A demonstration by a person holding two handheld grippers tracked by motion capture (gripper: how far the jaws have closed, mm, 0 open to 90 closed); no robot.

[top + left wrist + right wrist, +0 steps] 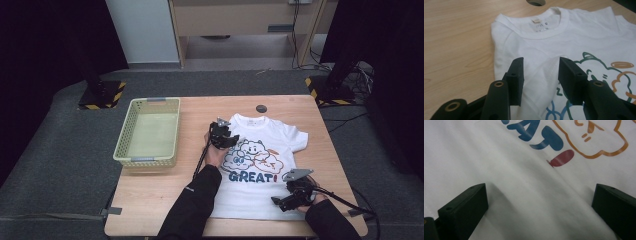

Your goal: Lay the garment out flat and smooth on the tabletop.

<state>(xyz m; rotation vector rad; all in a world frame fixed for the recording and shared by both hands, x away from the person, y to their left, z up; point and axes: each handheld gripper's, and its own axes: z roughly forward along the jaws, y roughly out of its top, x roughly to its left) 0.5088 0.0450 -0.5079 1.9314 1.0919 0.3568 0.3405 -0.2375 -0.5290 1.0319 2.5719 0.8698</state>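
A white T-shirt point(260, 150) with cartoon clouds and the word GREAT lies flat on the wooden table point(150, 190), collar toward the far side. My left gripper point(229, 141) hovers at the shirt's left shoulder side. In the left gripper view its jaws point(541, 62) stand apart over the shirt point(549, 42), pointing at the collar, with the pads not pressing on the cloth. My right gripper point(281, 202) sits over the shirt's lower right part. In the right gripper view its jaws point(540, 190) are spread wide above the plain white cloth point(524, 182) below the print.
A pale yellow plastic basket point(145, 161) stands on the table's left side, with nothing in it. A dark round cable hole point(261, 108) lies in the table just beyond the collar. Stand bases with yellow-black tape rest on the floor at the far left and far right.
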